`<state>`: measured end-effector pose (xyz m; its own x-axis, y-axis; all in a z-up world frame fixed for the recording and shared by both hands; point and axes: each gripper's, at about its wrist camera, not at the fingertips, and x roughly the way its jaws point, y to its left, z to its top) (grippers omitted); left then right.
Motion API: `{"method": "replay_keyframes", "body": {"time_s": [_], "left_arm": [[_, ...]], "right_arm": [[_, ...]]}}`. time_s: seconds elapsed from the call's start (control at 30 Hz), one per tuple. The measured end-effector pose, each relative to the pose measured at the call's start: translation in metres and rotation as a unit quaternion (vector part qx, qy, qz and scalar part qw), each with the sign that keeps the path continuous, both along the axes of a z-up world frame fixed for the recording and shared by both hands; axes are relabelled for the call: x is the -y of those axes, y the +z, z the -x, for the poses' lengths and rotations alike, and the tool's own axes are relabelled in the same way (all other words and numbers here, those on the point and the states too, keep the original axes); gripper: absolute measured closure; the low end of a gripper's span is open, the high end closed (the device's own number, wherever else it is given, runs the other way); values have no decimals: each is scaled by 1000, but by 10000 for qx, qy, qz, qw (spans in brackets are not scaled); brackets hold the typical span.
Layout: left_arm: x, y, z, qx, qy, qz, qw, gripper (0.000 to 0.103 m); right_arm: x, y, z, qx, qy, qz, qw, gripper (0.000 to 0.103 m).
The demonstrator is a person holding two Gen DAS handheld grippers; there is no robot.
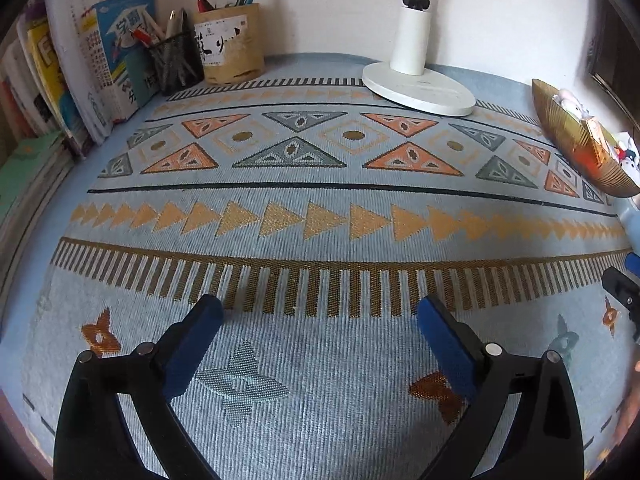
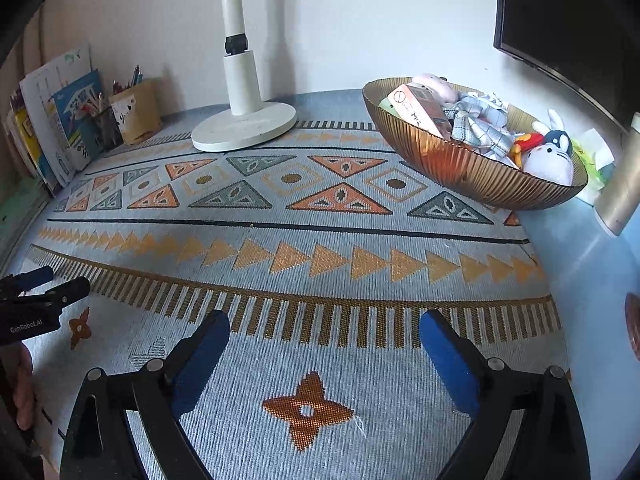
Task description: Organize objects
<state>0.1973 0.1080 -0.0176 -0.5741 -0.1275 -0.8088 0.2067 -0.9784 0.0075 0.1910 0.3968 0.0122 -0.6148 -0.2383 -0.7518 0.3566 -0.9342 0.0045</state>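
Observation:
My left gripper [image 1: 320,312] is open and empty, low over the patterned cloth [image 1: 320,240]. My right gripper [image 2: 324,326] is open and empty too, over the same cloth [image 2: 320,256]. A ribbed amber bowl [image 2: 460,164] at the right holds a box [image 2: 416,110], a checked cloth toy [image 2: 476,122] and plush toys [image 2: 550,158]; it also shows in the left wrist view [image 1: 576,140]. Each gripper shows at the edge of the other's view: the right gripper [image 1: 624,288], the left gripper [image 2: 44,284].
A white lamp base [image 1: 420,88] stands at the back middle. A mesh pen cup [image 1: 178,60] and a tan pen holder [image 1: 230,44] stand by leaning books [image 1: 100,60] at the back left. A dark monitor [image 2: 568,20] hangs at the right.

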Motion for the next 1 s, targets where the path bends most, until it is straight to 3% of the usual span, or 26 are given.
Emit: {"method": "replay_keyframes", "body": {"time_s": [1.0], "left_arm": [[5, -1, 4, 41, 17, -30, 10000, 0]], "right_arm": [[1, -1, 1, 50, 62, 46, 10000, 7]]}}
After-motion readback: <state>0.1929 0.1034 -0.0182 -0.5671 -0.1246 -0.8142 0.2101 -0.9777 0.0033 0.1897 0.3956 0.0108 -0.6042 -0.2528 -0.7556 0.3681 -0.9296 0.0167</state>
